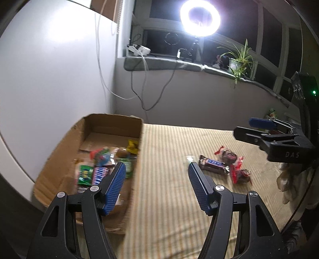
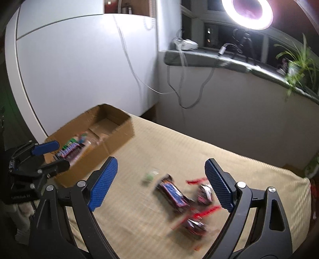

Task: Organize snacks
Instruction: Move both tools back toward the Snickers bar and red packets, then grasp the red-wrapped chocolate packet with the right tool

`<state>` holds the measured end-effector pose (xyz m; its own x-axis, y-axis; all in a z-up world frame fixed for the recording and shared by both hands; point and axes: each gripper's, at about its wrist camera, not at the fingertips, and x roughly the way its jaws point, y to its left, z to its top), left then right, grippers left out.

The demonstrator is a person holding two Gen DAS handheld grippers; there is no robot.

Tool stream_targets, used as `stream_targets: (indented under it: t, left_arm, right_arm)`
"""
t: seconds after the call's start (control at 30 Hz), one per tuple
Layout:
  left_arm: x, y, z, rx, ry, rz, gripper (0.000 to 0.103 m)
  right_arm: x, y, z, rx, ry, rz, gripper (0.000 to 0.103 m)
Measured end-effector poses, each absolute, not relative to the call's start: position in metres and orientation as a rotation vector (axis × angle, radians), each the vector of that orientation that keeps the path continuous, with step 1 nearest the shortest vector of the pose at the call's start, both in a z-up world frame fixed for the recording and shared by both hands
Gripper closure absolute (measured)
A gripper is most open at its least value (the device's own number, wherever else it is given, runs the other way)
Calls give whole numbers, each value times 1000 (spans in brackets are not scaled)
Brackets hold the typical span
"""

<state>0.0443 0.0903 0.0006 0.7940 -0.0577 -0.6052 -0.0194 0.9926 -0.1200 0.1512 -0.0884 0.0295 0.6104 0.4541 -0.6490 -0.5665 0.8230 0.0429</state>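
A cardboard box (image 1: pixel 111 121) stands on the left of the striped cloth and holds several snack packs (image 1: pixel 99 165). On the cloth lie a brown chocolate bar (image 1: pixel 214 164), two red-wrapped dark cakes (image 1: pixel 229 154) (image 1: pixel 241 175) and a small clear-green candy (image 1: pixel 190 158). My left gripper (image 1: pixel 157 169) is open and empty, above the box's right wall. My right gripper (image 2: pixel 161 173) is open and empty, above the chocolate bar (image 2: pixel 173 194) and the cakes (image 2: pixel 204 194) (image 2: pixel 194 226). The box (image 2: pixel 121 127) also shows in the right wrist view.
A white cabinet (image 1: pixel 49 69) stands behind the box. A windowsill (image 1: pixel 179 64) carries a ring light (image 1: pixel 200 18), cables and a potted plant (image 1: pixel 239 59). The right gripper (image 1: pixel 259 129) shows at the left view's right edge, the left gripper (image 2: pixel 47 155) at the right view's left edge.
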Motion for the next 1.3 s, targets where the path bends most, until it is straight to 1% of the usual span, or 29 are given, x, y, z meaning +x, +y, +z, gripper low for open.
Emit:
stream_targets:
  t: [0.37, 0.63, 0.77, 0.8, 0.83, 0.93, 1.0, 1.27, 1.3]
  left_arm:
    - [60, 45, -17, -139, 706, -127, 38]
    - [73, 26, -29, -142, 756, -173, 38]
    - [83, 26, -38, -152, 783, -173, 39]
    - [85, 26, -39, -153, 788, -172, 42]
    - [88, 26, -41, -153, 794, -173, 48]
    - [101, 24, -48, -147, 815, -175, 57]
    - [110, 24, -54, -158, 833, -177, 62]
    - [142, 28, -68, -193, 864, -152, 62]
    - [145, 29, -69, -192, 865, -153, 62]
  right_arm:
    - [159, -171, -2, -107, 815, 477, 12]
    - [150, -181, -29, -125, 860, 539, 12]
    - [144, -172, -39, -181, 867, 586, 16]
    - [143, -168, -41, -201, 865, 598, 16]
    - [143, -164, -43, -216, 865, 605, 17]
    - [144, -159, -49, -238, 877, 626, 21]
    - [147, -157, -53, -247, 889, 641, 28]
    - [152, -150, -68, -281, 925, 693, 29]
    - [152, -148, -69, -285, 928, 700, 30]
